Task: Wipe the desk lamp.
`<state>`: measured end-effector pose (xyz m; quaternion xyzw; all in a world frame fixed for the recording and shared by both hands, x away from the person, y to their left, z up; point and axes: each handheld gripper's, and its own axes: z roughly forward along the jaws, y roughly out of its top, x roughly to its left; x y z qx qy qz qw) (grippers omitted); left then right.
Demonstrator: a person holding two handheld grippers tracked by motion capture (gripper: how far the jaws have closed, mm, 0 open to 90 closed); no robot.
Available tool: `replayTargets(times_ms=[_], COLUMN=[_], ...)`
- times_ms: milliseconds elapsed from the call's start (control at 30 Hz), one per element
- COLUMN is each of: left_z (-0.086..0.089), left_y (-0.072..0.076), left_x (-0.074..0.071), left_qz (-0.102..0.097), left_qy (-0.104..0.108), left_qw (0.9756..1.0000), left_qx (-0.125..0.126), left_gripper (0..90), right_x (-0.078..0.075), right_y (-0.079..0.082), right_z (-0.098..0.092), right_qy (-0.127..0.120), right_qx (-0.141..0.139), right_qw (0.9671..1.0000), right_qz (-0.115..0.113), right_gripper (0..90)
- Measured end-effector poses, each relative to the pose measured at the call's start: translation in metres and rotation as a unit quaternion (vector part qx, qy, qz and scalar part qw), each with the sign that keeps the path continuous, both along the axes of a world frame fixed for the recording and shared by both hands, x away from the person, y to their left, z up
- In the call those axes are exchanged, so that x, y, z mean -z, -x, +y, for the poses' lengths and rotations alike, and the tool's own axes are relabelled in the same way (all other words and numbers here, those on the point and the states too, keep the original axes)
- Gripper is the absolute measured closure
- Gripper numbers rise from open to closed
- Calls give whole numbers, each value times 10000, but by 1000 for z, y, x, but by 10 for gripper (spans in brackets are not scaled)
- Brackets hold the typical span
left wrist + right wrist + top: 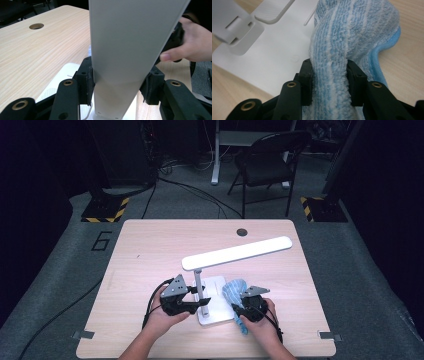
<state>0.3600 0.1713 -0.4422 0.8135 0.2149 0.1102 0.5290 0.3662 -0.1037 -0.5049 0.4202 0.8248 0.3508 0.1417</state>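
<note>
High view: a white desk lamp (215, 292) stands on the wooden counter (150, 250), lower centre of the frame, its flat base toward the near edge and its long light bar slanting up to the right. Both forearms enter from the bottom edge. The left hand (162, 315) lies low on the counter, left of the lamp, with the left hand-held gripper (202, 302) pointed rightward at the foot of the lamp's post. The right hand (265, 320) sits to the right of the base, with the right hand-held gripper (235, 307) angled up and left over the base's right edge.

Left gripper view: both pads press the lamp's white post (120, 62) from either side, clenched on it, bottom centre of the frame.

Right gripper view: the jaws grasp a bunched blue-and-white striped cloth (352, 37), pinched between the pads; the cloth rests against the lamp base (272, 62), centre of the frame.
</note>
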Motion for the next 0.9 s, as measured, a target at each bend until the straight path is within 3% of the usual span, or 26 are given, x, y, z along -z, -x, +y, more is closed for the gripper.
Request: replayTargets(times_ms=[567, 733, 900], left_z=[0, 1, 1], left_y=[-1, -2, -2], left_x=[1, 1, 1], left_qz=[-38, -23, 8], left_qy=[12, 36, 57], left_qw=[10000, 10000, 9999], left_qx=[63, 86, 92], left_gripper=[517, 516, 515], right_x=[0, -1, -1], right_y=[-50, -68, -83], right_z=[17, 24, 29], right_qy=[-119, -31, -118], right_qx=[371, 398, 551], right_qw=[9992, 9992, 9984], right_qz=[-17, -6, -12], right_gripper=[643, 644, 585])
